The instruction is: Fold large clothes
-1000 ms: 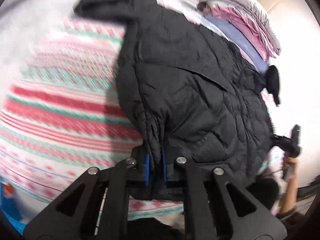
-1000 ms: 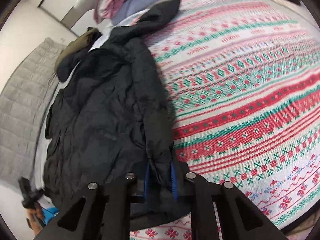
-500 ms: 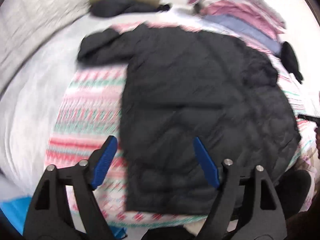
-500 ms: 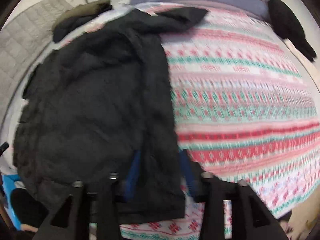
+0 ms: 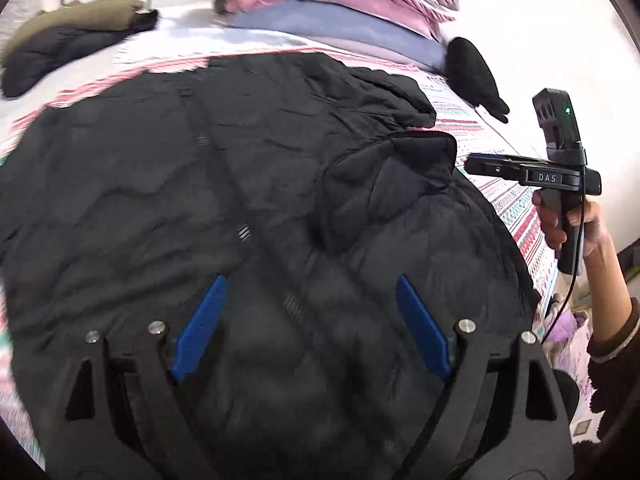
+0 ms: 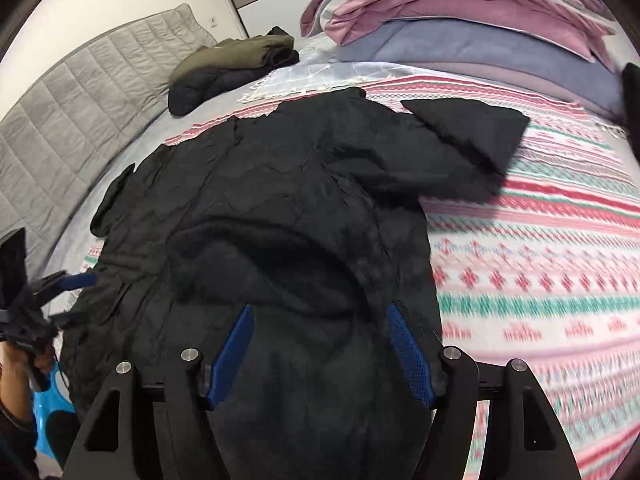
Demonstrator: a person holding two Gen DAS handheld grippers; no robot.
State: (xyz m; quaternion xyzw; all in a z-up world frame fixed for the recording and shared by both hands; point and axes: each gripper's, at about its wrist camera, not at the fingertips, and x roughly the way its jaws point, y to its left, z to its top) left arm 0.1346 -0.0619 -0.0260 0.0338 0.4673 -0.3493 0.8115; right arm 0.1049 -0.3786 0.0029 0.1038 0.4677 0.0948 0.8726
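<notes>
A large black quilted jacket (image 5: 224, 184) lies spread flat on a red, green and white patterned blanket (image 6: 540, 264). It also fills the middle of the right wrist view (image 6: 280, 200), with one sleeve (image 6: 468, 136) reaching out to the right. My left gripper (image 5: 310, 320) is open and empty just above the jacket's near hem. My right gripper (image 6: 318, 344) is open and empty over the jacket's other near edge. The right gripper also shows in the left wrist view (image 5: 476, 166), held in a hand at the right.
A stack of pink, blue and white bedding (image 6: 460, 24) lies at the far end of the bed. A folded olive and black garment (image 6: 232, 64) sits at the far left. A small black item (image 5: 476, 76) lies near the bedding. A grey quilted panel (image 6: 68, 104) stands at left.
Both grippers were shut on the jacket's hem a second ago. They have let go, opened wide and pulled back. The jacket now lies flat on the blanket.
</notes>
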